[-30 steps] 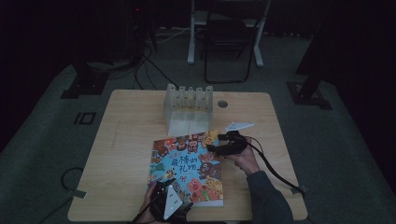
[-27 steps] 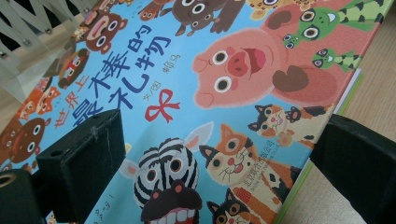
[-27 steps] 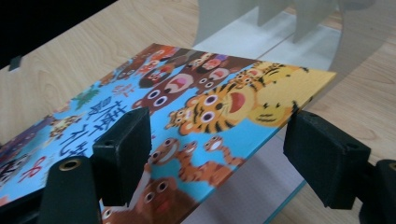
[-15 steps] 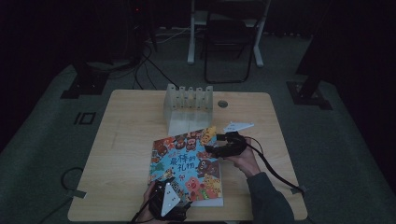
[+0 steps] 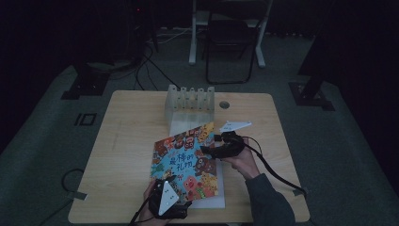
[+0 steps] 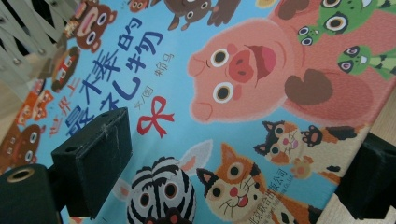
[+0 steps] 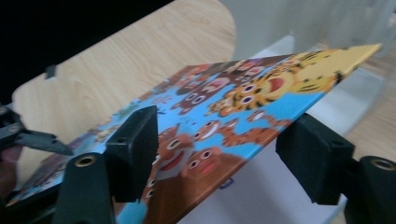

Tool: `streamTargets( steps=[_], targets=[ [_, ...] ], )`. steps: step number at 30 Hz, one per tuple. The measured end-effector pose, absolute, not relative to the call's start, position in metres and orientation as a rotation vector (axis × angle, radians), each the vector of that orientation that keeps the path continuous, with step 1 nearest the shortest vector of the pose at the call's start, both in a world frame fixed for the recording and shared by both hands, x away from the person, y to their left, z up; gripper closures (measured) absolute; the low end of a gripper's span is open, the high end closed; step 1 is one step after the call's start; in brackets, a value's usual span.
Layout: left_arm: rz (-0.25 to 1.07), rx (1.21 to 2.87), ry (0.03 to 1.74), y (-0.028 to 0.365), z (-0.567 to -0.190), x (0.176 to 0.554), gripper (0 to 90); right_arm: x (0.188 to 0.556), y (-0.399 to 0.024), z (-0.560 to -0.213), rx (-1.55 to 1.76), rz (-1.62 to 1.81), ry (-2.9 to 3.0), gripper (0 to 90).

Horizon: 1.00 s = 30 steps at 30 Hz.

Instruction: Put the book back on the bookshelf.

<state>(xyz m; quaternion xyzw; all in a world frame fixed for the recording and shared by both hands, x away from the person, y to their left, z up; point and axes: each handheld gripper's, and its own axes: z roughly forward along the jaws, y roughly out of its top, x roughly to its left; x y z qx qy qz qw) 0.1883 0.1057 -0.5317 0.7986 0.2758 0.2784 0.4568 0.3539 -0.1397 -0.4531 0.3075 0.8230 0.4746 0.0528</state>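
A picture book (image 5: pixel 186 160) with cartoon animals on a blue cover lies on the wooden table (image 5: pixel 127 136). Its right edge is tilted up off a white page below. My right gripper (image 5: pixel 209 150) reaches in from the right. In the right gripper view the raised cover (image 7: pixel 224 121) passes between its jaws, one above and one beneath; they have just been closing but still stand apart from it. My left gripper (image 5: pixel 170 182) hovers over the book's near corner. Its jaws have closed slightly and stand wide over the cover (image 6: pixel 261 116).
A clear slotted rack (image 5: pixel 189 101) stands at the table's back, just beyond the book's far corner. A small round hole (image 5: pixel 224 104) sits beside it. A chair (image 5: pixel 230 42) and stand legs are on the dark floor behind. Cables trail off the table's front right.
My right gripper has risen and the book's right edge has lifted with it, so the cover now slopes up toward the rack. The left gripper has stayed near the front corner.
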Motion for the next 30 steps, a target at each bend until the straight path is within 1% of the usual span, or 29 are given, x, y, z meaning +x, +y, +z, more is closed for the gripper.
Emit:
streamTargets(
  steps=[4,8,21,24,25,30],
  targets=[
    [0.692,1.963,0.678,0.108,-0.530,0.188,8.6,0.353,-0.134,-0.452,0.949,1.453,2.527,33.2],
    [0.694,1.961,0.676,0.108,-0.529,0.188,8.6,0.355,-0.131,-0.453,0.992,1.494,2.544,37.8],
    [0.673,1.958,0.676,0.109,-0.529,0.188,8.8,0.357,-0.126,-0.456,1.044,1.497,2.600,45.3],
    [0.622,1.964,0.662,0.110,-0.530,0.189,12.9,0.358,-0.126,-0.456,1.049,1.488,2.607,49.1],
    [0.600,1.957,0.666,0.111,-0.531,0.190,14.1,0.358,-0.126,-0.456,1.047,1.479,2.606,51.6],
    [0.577,1.948,0.665,0.116,-0.530,0.190,14.0,0.358,-0.126,-0.456,1.052,1.502,2.597,58.1]
  ],
)
